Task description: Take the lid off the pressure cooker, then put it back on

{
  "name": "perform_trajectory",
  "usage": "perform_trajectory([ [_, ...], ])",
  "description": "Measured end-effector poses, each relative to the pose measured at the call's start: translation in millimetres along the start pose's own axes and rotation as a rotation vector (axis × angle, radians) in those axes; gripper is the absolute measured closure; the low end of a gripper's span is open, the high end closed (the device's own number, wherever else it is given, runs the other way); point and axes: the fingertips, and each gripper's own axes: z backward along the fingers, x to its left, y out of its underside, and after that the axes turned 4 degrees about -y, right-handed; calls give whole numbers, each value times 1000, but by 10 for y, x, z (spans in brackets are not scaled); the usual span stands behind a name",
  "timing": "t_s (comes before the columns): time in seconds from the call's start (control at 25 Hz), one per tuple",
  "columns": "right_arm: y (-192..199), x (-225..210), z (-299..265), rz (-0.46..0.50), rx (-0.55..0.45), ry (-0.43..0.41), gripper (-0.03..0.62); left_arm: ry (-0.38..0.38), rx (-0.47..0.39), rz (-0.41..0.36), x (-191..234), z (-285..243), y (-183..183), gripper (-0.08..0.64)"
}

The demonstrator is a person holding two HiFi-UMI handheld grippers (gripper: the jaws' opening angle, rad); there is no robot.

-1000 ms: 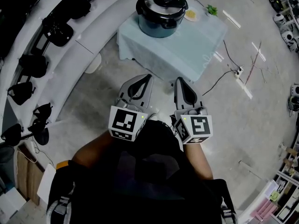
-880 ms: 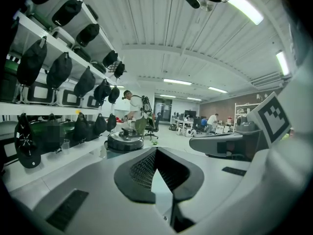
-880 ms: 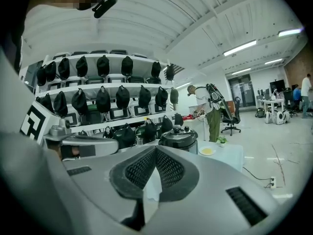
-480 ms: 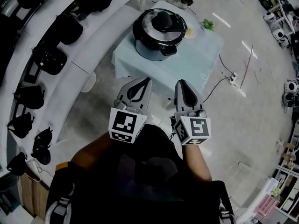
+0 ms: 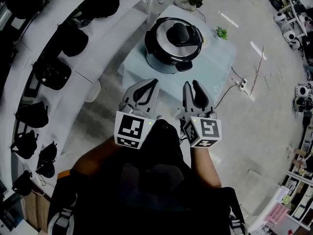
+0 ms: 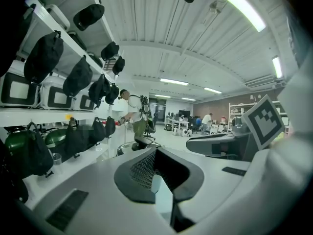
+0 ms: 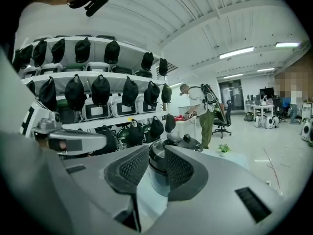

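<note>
Steel lid (image 5: 179, 36) sits on the pressure cooker (image 5: 166, 58). Near the cooker, not touching it, the left gripper (image 5: 156, 81) is closed and empty. The right gripper's (image 5: 191, 83) jaws have just been opening, with nothing between them.

I'm in an open-plan lab/office: curved white shelves (image 7: 120, 73) of black bags (image 7: 101, 91), desks (image 6: 182, 124), office chair (image 7: 226, 115), strip lights (image 7: 236, 52).

Black-and-silver pressure cooker (image 5: 174, 44) on pale blue cloth (image 5: 213, 62) (plain).
</note>
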Motion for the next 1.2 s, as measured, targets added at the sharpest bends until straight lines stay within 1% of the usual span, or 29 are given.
perform_trajectory([
  [0.16, -40, -82, -266, 5, 2, -5, 460, -19, 13, 6, 177, -145, 31, 554],
  [0.28, -69, -196, -507, 4, 3, -16, 442, -48, 17, 5, 313, -275, 18, 554],
  [0.52, -213, -463, -1063, 22, 15, -41, 408, -95, 48, 14, 579, -684, -45, 554],
  [0.72, -223, -622, -1610, 48, 69, -88, 365, -138, 63, 30, 841, -1124, -105, 554],
  [0.92, -169, -745, -2094, 64, 129, -121, 322, -169, 117, 63, 1045, -1493, -65, 554],
  [1.04, -117, -757, -2321, 66, 170, -145, 299, -181, 130, 68, 1158, -1684, -57, 554],
  [1.2, -16, -752, -2504, 72, 223, -155, 290, -191, 151, 80, 1268, -1854, -14, 554],
])
